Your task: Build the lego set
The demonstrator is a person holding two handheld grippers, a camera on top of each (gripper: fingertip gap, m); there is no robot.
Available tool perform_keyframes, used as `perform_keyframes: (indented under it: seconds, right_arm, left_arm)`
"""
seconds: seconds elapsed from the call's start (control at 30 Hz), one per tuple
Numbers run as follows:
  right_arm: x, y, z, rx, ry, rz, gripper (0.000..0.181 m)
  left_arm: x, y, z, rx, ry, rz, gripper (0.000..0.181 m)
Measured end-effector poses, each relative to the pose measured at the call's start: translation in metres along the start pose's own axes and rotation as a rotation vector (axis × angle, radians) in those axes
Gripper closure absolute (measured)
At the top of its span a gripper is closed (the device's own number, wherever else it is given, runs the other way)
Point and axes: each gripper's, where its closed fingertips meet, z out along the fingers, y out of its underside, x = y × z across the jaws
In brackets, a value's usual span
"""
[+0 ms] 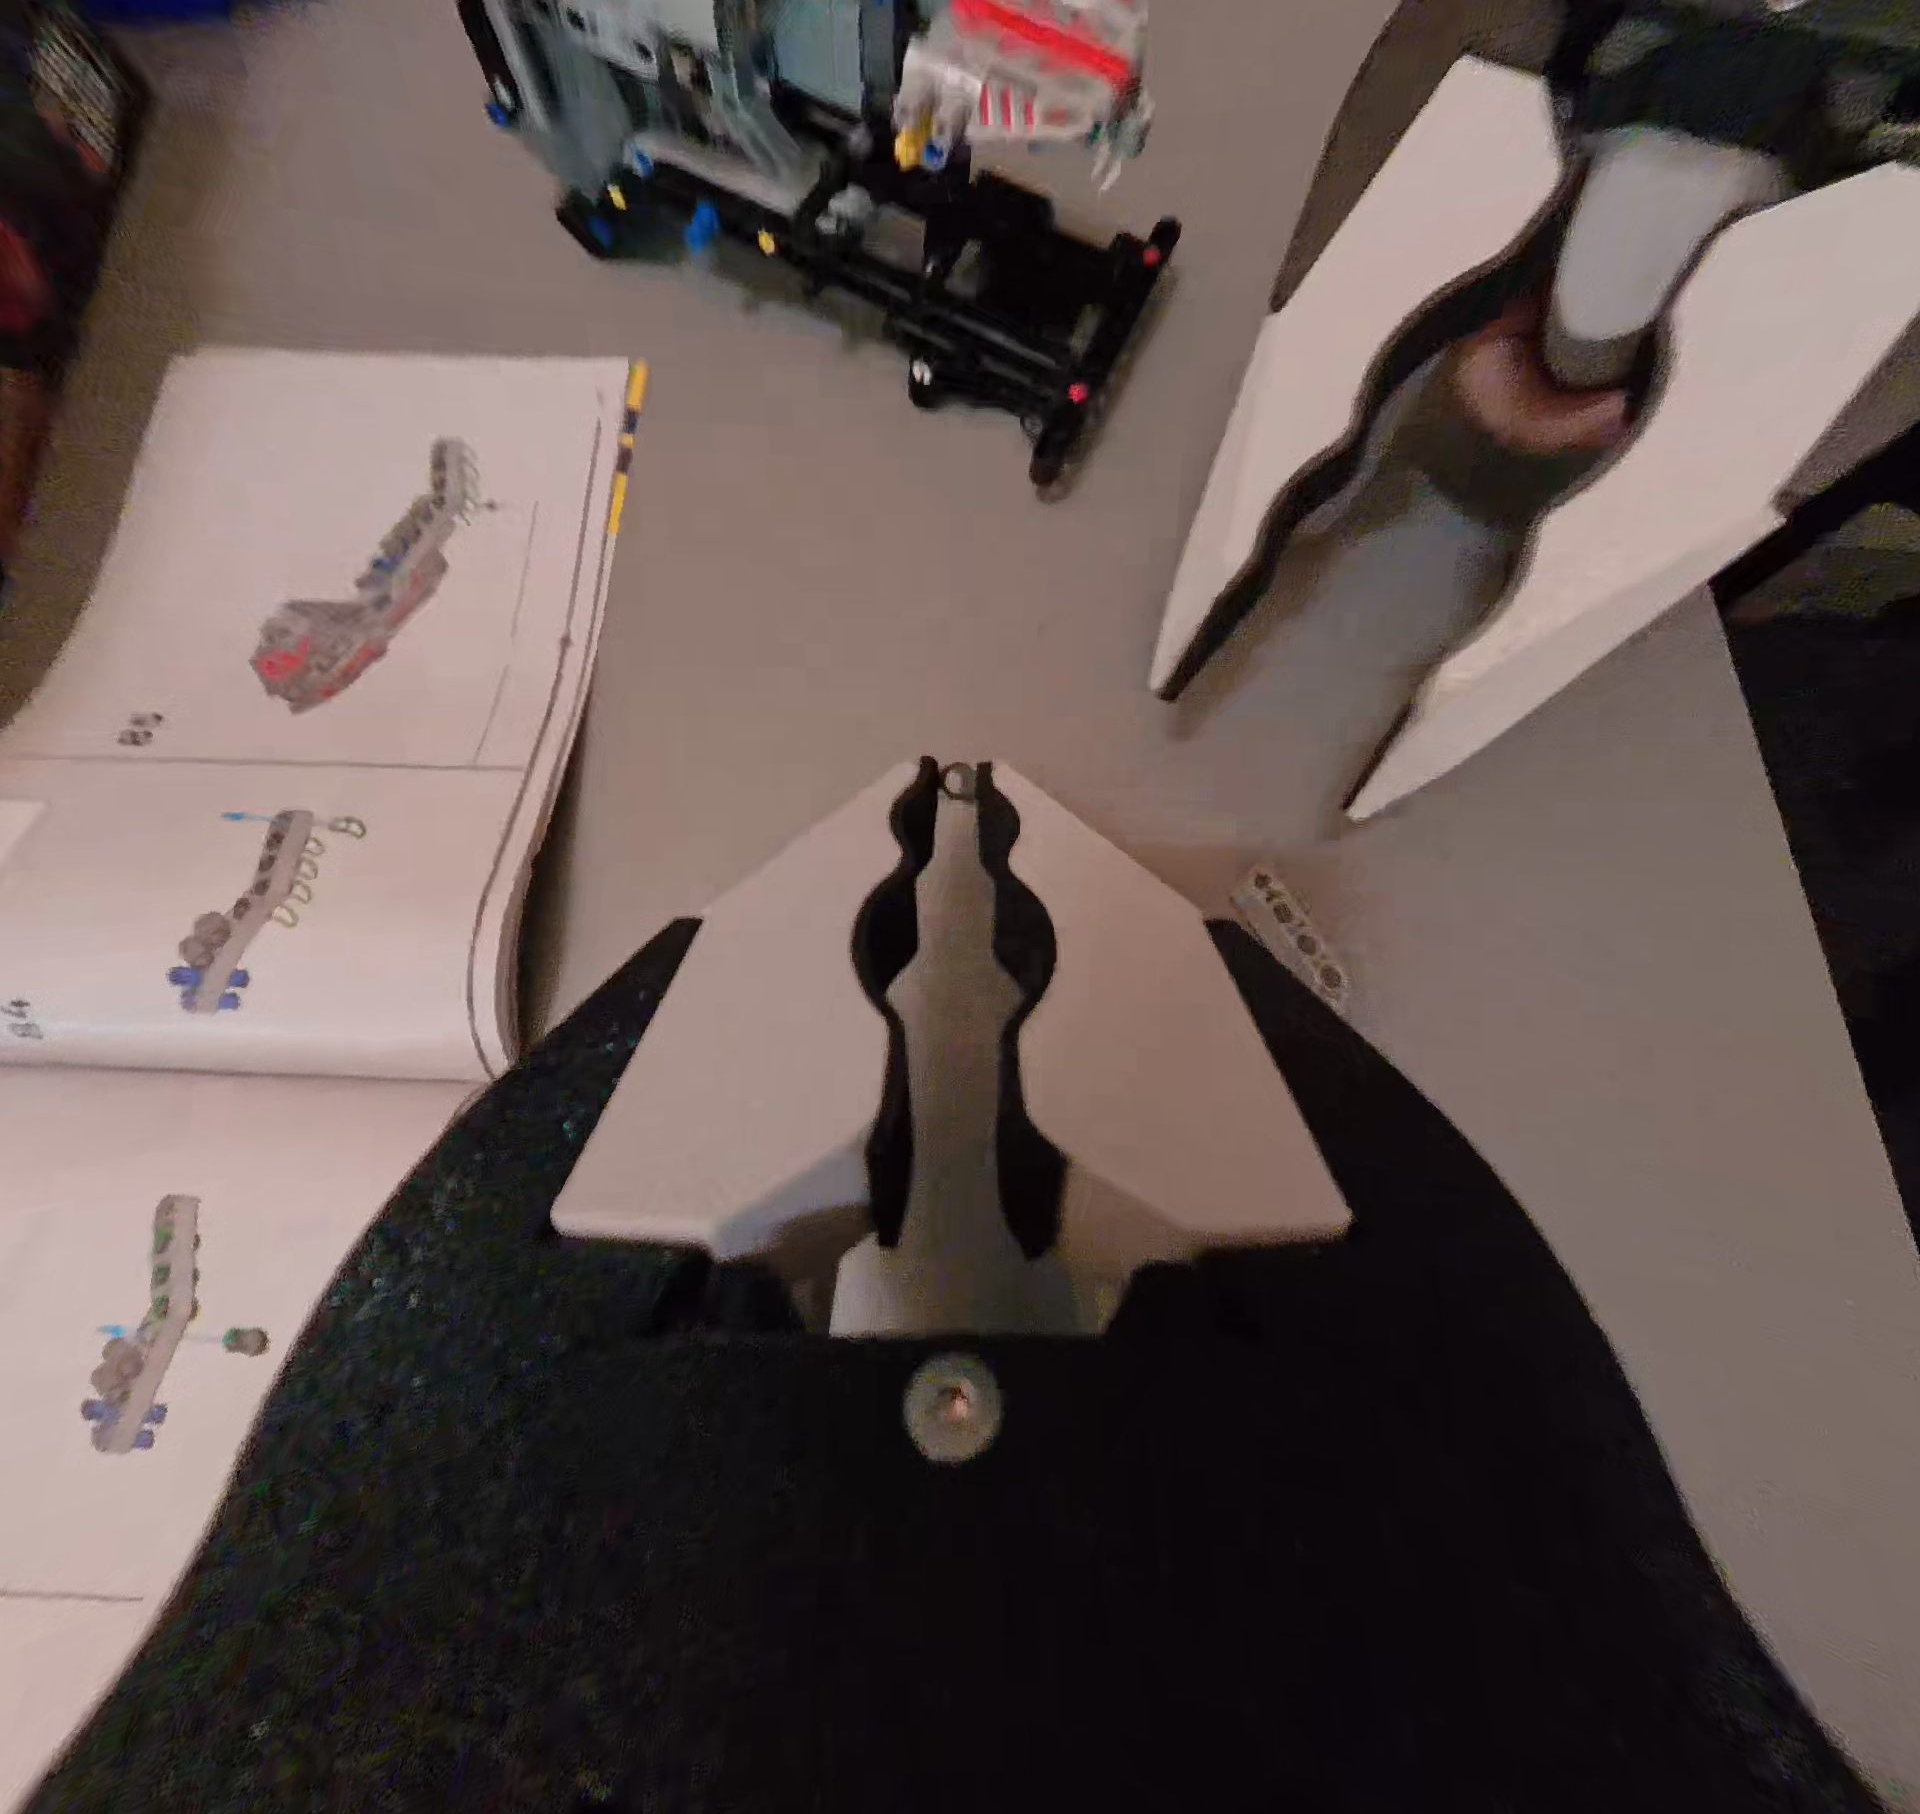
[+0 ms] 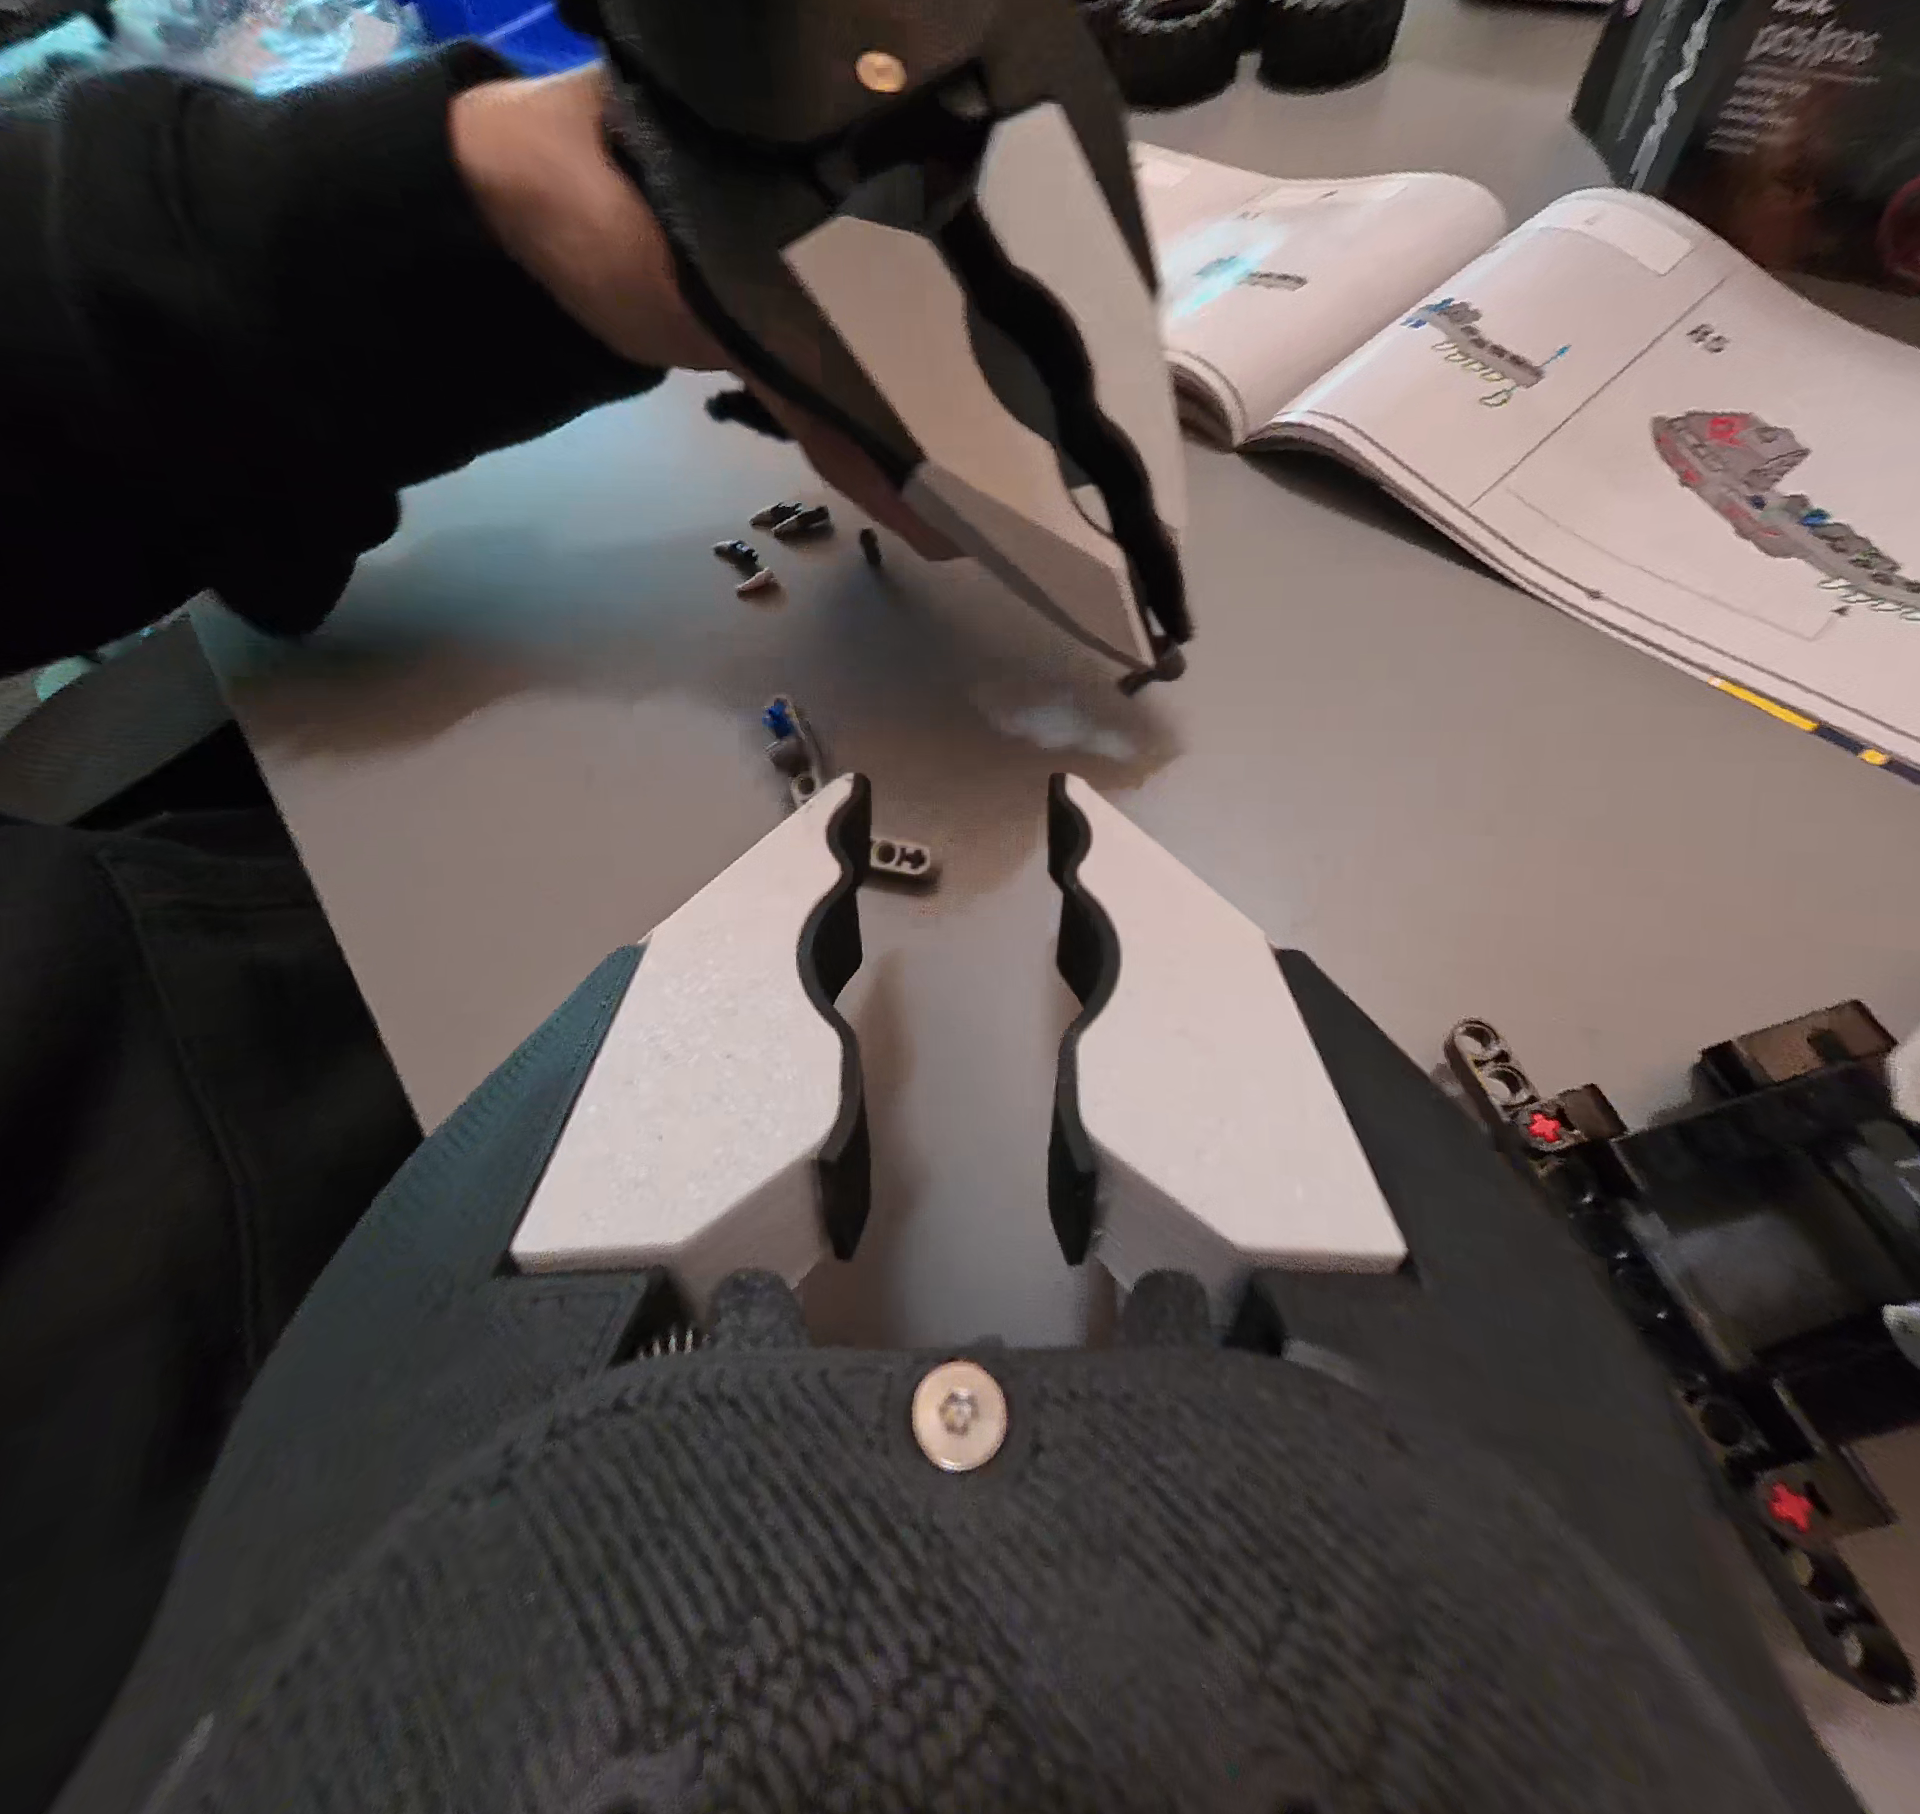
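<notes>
My left gripper (image 1: 957, 775) is shut on a small grey round pin (image 1: 957, 780) at its fingertips, held just above the grey table. It also shows in the right wrist view (image 2: 1155, 658), tips down, with the pin (image 2: 1153, 668) near the table. My right gripper (image 2: 954, 798) is open and empty, low over the table; it shows in the left wrist view (image 1: 1257, 746) at the right. A light grey beam with holes (image 1: 1299, 938) lies right of my left gripper. The partly built grey, red and black model (image 1: 831, 133) stands at the back.
An open instruction booklet (image 1: 312, 673) lies at the left, also in the right wrist view (image 2: 1558, 434). Several small loose pieces (image 2: 774, 538) and a short grey beam (image 2: 902, 855) lie on the table. Black tyres (image 2: 1236, 8) and a dark box (image 2: 1766, 50) stand far back. There is about 6 cm between the tips of the two grippers.
</notes>
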Motion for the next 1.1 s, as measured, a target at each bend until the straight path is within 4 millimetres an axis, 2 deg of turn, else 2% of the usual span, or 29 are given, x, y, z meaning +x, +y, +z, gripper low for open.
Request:
perform_keyframes:
  seconds: [0.03,0.17,0.27,0.37,0.47,0.73,0.87,1.0,1.1]
  right_arm:
    - [0.003,-0.003,0.000,0.016,0.023,0.008,0.147]
    - [0.005,-0.023,-0.001,0.138,0.042,0.038,0.142]
    - [-0.001,-0.030,0.000,0.175,0.023,0.027,0.147]
    - [-0.015,-0.043,-0.004,0.258,-0.033,0.001,0.164]
    - [-0.020,-0.044,-0.008,0.269,-0.063,0.008,0.159]
    - [-0.022,-0.040,-0.009,0.239,-0.076,-0.013,0.174]
    - [-0.024,-0.034,-0.006,0.211,-0.060,-0.133,0.177]
    - [-0.029,-0.037,-0.005,0.230,-0.027,-0.304,0.179]
    - [-0.033,-0.037,-0.003,0.228,0.001,-0.388,0.179]
  left_arm:
    - [0.003,-0.009,-0.006,0.051,-0.028,0.035,0.177]
    - [0.031,-0.040,-0.029,0.210,-0.070,0.132,0.177]
    - [0.047,-0.051,-0.040,0.274,-0.091,0.148,0.177]
    - [0.055,-0.052,-0.043,0.291,-0.104,0.169,0.177]
    - [0.053,-0.047,-0.045,0.267,-0.127,0.181,0.177]
    - [0.061,-0.041,-0.047,0.254,-0.098,0.188,0.177]
    - [0.067,-0.041,-0.052,0.264,-0.042,0.175,0.181]
    - [0.068,-0.037,-0.057,0.235,-0.004,0.188,0.172]
    - [0.071,-0.033,-0.059,0.193,0.031,0.221,0.173]
